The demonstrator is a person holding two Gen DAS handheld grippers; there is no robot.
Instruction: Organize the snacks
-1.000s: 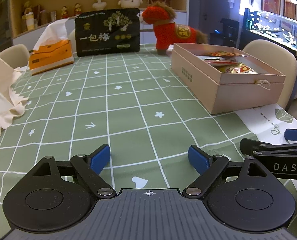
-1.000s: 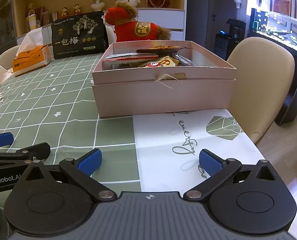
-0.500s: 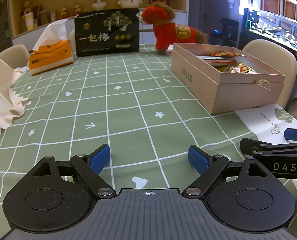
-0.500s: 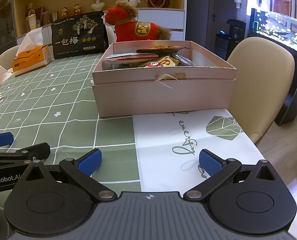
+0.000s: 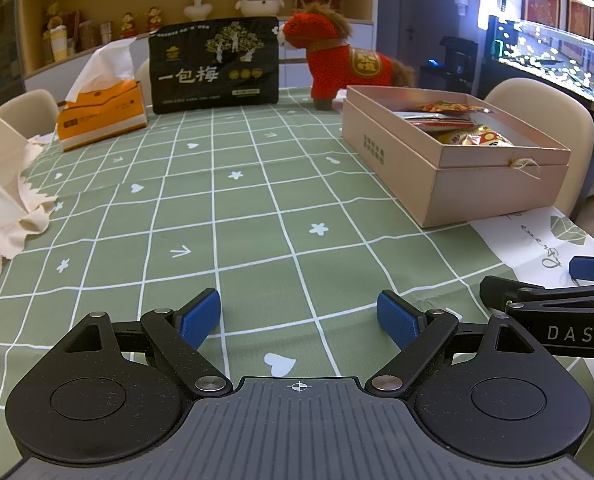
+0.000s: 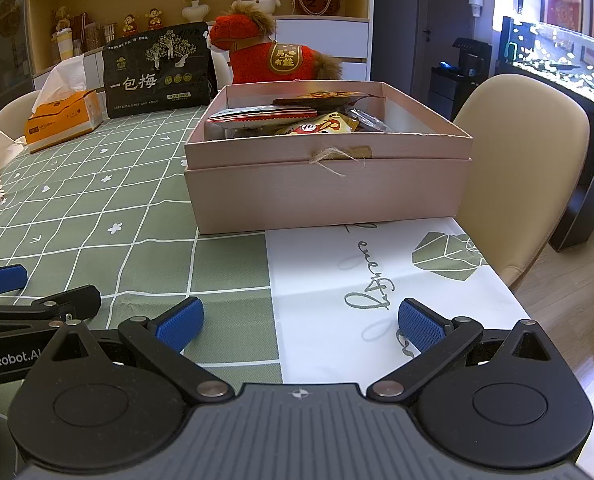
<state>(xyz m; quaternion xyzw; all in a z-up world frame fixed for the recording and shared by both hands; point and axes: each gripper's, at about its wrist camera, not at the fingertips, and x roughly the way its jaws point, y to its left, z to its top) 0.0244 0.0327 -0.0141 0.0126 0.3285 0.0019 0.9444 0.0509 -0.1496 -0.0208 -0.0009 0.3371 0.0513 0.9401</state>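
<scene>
Jaws apart, snacks [image 6: 297, 118] half-hidden in box [image 6: 329, 184]

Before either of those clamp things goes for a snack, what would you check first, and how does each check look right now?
1. Left gripper jaws apart and empty: ok.
2. Right gripper jaws apart and empty: ok.
3. Pink box open on top, snack packets inside: ok.
4. Black snack bag standing outside the box, by the tissue box: not ok, not yet put away.
5. Tablecloth between left gripper and bag free of obstacles: ok.
6. Room left in the box for the bag: cannot tell.
</scene>
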